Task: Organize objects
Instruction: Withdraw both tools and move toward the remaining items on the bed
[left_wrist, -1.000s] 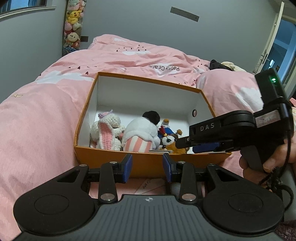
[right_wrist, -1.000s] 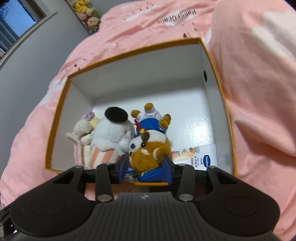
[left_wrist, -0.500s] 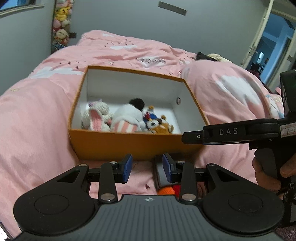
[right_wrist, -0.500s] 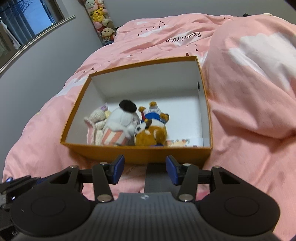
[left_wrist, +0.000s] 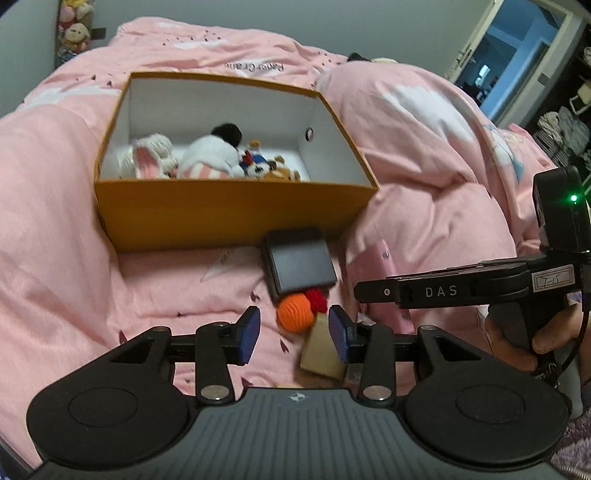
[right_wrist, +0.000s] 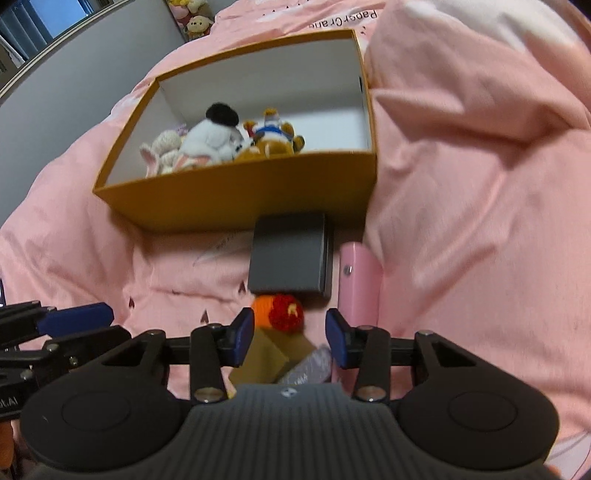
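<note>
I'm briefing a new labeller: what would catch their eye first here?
The orange box on the pink duvet, with plush toys heaped at its left end. Just in front of it lie a dark grey case and an orange and red crochet toy.

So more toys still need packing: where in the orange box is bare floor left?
In the orange box, bare white floor lies right of the brown plush, up to the right wall, and behind the toys. The left side is crowded: knitted bunny and white plush.
</note>
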